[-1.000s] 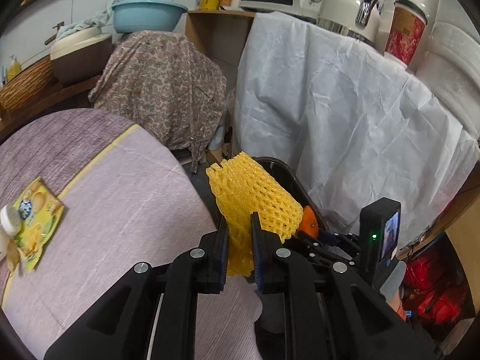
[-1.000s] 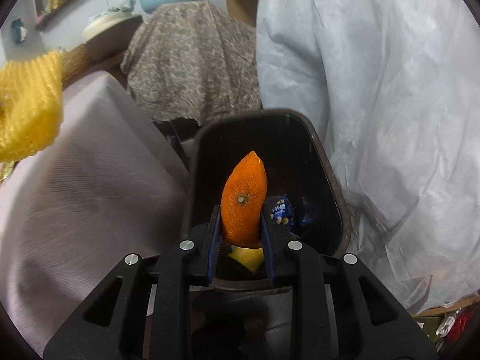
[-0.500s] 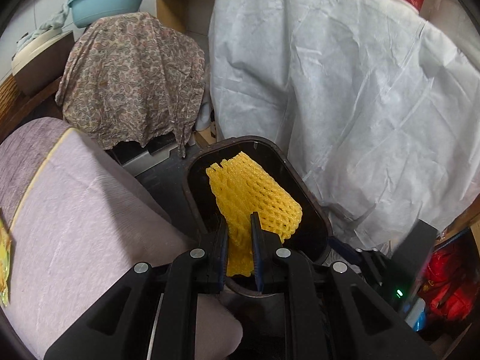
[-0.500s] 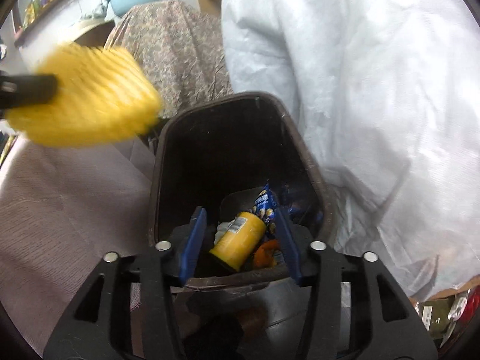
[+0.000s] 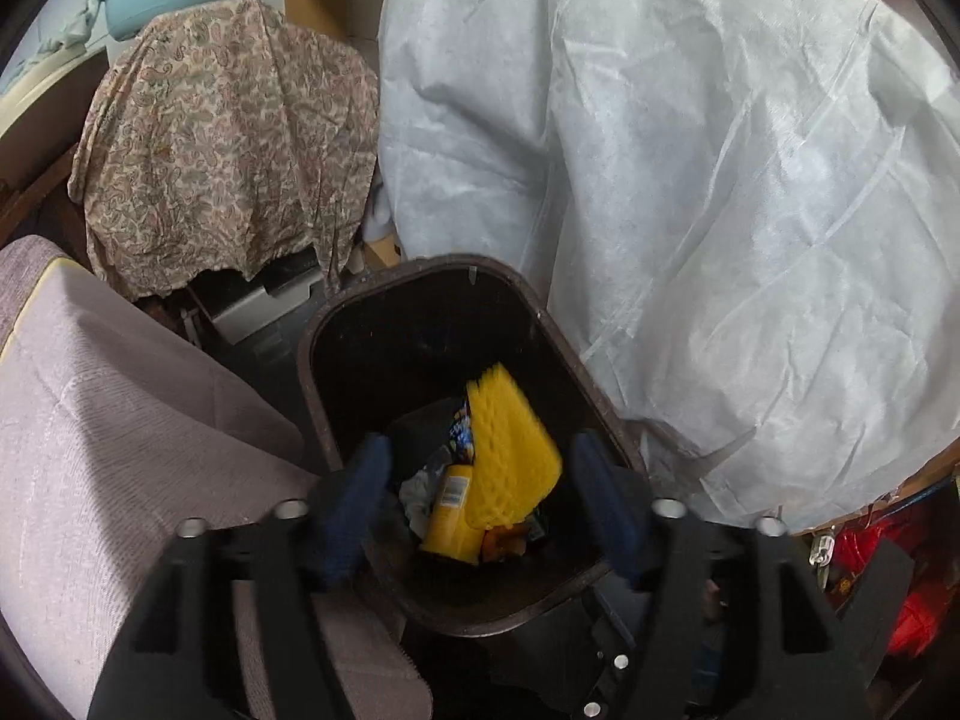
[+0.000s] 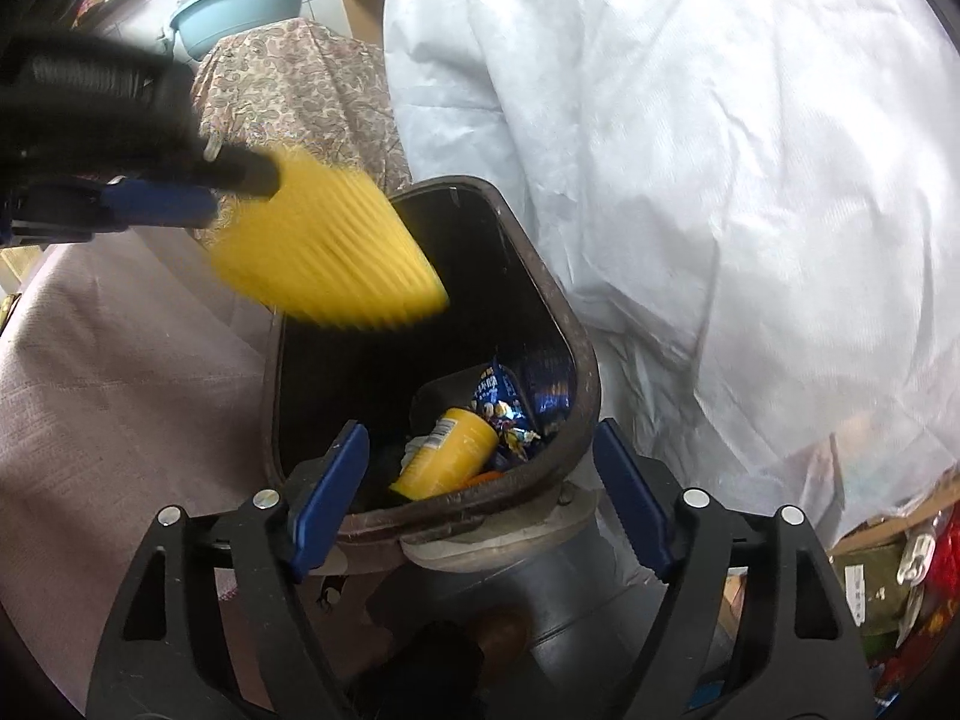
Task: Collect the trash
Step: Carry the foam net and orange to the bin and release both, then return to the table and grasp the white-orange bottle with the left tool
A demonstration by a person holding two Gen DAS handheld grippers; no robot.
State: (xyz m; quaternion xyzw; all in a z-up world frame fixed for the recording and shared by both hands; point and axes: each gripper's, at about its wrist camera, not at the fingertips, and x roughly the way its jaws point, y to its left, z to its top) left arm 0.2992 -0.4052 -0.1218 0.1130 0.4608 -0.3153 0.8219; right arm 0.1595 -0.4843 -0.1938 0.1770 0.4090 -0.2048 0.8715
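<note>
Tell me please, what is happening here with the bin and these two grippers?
A person is collecting trash with a gripper in each hand. The left gripper is open above the dark bin, and the yellow foam net is blurred in the bin's mouth, apparently falling free. The right gripper is open and empty at the rim. A yellow bottle and blue wrappers lie inside.

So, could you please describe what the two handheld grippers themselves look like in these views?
Both are alike. The left gripper and right gripper each have a matte black, angular plastic frame forked into two arms, with round silver bolt heads at the joints. Each arm ends in a flat blue finger pad. In the right wrist view, the left gripper's body shows a ribbed black section. No sleeves, cables or markings are visible.
</note>
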